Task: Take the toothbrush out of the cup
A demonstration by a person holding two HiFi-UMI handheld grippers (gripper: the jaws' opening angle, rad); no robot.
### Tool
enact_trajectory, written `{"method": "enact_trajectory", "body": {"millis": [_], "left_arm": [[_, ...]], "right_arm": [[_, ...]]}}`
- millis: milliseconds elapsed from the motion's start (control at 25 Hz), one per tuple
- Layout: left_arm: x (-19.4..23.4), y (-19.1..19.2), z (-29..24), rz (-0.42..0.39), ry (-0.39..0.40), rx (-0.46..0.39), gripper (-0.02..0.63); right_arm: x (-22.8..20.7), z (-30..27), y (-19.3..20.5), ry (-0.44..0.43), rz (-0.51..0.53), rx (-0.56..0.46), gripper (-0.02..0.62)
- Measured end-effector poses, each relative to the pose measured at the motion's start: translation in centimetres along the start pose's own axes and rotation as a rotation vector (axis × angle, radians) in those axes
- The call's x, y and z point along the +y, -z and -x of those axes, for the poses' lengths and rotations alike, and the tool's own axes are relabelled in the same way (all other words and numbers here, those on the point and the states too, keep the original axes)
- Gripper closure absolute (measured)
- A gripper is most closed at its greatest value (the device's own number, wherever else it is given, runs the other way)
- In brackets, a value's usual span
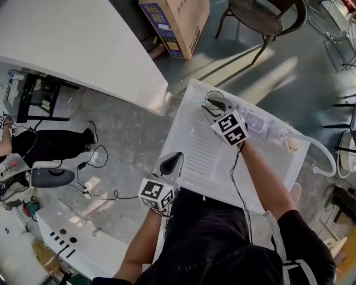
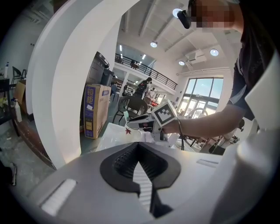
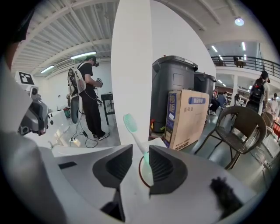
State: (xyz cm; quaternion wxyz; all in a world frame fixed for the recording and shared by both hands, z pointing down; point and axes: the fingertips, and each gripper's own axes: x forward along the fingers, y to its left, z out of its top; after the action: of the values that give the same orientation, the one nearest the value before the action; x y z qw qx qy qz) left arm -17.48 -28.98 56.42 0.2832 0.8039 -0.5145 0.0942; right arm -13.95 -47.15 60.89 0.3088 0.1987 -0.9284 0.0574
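Note:
A toothbrush (image 3: 131,126) with a mint-green head stands tilted in a cup (image 3: 139,173) with a dark red rim, at the far end of the white table (image 1: 222,167). My right gripper (image 3: 140,151) is open, and the brush handle rises between its jaws, close to the right pad. In the head view the right gripper (image 1: 216,104) reaches over that far end. My left gripper (image 1: 171,162) hangs at the table's near left edge, shut with nothing in it; in its own view the left gripper (image 2: 138,148) shows its pads meeting.
Small white items (image 1: 261,125) lie on the table to the right of the right gripper. Beyond the table stand a cardboard box (image 1: 175,22), a wicker chair (image 1: 267,16) and grey bins (image 3: 175,83). A long white counter (image 1: 72,44) lies to the left. A person (image 3: 89,98) stands farther off.

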Motion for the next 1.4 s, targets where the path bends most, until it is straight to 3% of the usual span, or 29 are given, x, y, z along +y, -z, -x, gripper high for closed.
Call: {"method": "enact_trajectory", "body": {"millis": [240,880,1400], "left_arm": [[0.1,0.1,0.1,-0.016,0.002,0.007,0.598],[0.3,0.5,0.0,-0.018,0.004,0.018,0.6],[-0.8,-0.4,-0.3,-0.037,0.027,0.01,0.6]], "right_arm": [[-0.1,-1.0,0.1,0.024,0.079,0.019,0.486],[-0.5,-1.1,0.5,0.052,0.117,0.03,0.509],[-3.8,1.7,0.8,0.134,-0.024,-0.01,0.56]]}}
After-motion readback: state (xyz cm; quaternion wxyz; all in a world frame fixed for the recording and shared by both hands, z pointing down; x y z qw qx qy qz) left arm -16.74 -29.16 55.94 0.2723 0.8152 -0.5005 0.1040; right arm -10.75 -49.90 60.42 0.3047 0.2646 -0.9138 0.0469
